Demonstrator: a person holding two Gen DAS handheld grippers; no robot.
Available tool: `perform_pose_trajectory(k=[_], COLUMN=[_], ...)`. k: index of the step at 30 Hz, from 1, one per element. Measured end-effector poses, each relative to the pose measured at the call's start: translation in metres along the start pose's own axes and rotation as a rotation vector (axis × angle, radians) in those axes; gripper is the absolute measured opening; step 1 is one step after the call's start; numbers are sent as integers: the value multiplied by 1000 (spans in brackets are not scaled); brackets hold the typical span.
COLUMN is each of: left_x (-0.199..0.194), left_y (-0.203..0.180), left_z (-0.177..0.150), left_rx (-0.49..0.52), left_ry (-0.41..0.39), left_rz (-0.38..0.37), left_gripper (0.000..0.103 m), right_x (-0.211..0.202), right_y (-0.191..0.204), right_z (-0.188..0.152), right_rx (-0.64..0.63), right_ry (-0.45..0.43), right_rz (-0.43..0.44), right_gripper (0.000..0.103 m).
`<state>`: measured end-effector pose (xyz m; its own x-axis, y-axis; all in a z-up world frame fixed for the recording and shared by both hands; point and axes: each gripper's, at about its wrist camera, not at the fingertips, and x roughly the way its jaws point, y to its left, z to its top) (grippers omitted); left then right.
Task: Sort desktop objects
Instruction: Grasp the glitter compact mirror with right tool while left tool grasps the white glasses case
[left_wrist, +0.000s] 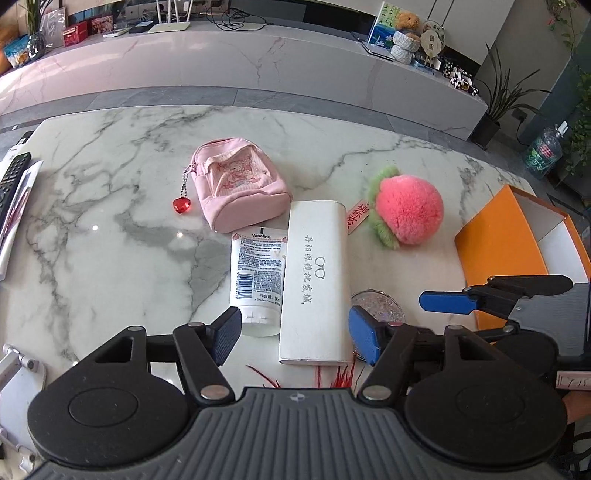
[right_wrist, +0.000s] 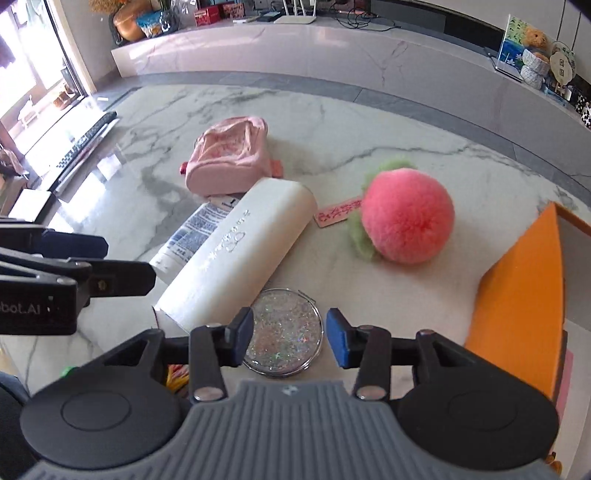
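We judge the sorting barely begun: the orange box (left_wrist: 495, 243) at the right edge of the marble counter (left_wrist: 110, 229) shows only bare white inside where we can see into it, and every item lies loose on the counter. Going from largest down, the pink pouch (left_wrist: 240, 184) sits furthest back with a red heart charm (left_wrist: 181, 205) on its chain; the white glasses case (left_wrist: 316, 273) lies against the white lotion tube (left_wrist: 258, 273), which reads "Vaseline" with a barcode and fine print too small for us to read. The case carries a drawn pair of spectacles and a column of Chinese characters we cannot make out. The pink plush peach (right_wrist: 406, 218) rests near the box, with a small pink tag (right_wrist: 338, 214) of red characters beside it. The glitter compact mirror (right_wrist: 282, 332) is smallest and nearest. Our left gripper (left_wrist: 295, 332) is spread wide over the near ends of tube and case, gripping nothing; our right gripper (right_wrist: 290, 339) is released, its jaws straddling the mirror without pressing it. "bot.AI" shows on the left gripper's body.
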<state>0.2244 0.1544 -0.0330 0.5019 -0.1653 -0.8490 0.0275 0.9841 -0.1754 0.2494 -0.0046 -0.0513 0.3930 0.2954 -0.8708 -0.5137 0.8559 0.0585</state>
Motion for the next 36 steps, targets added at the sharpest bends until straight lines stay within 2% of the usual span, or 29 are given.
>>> perform_pose_trajectory(k=[2,6,8,13,17,25,36], left_x=[9,19,21,27,34,57,78], left_y=[0,4,7,9,7,-5,-28], left_z=[3,8,9,12,15,21,28], left_rx=[22,19,15,14,16,54,167], left_ry=[7,12,13,17,22,44,81], left_rz=[-5,-29,-38,-50,-50,-36,4], left_gripper=[77,77,78,79,80,81,82], right_x=[12,27,34,44,41,35,4], right_y=[5,10,10,12,11,-20,-24], right_z=[-2,0,2,2,2,6,3], right_rx=[-44,-100,-104,-111,-126,-27,-102], right_ry=[31,62,76,109,108,132,92], right_rz=[0,-29,-21,-8,-19,-63,-60], right_gripper=[73,75,79,80,74,73,73])
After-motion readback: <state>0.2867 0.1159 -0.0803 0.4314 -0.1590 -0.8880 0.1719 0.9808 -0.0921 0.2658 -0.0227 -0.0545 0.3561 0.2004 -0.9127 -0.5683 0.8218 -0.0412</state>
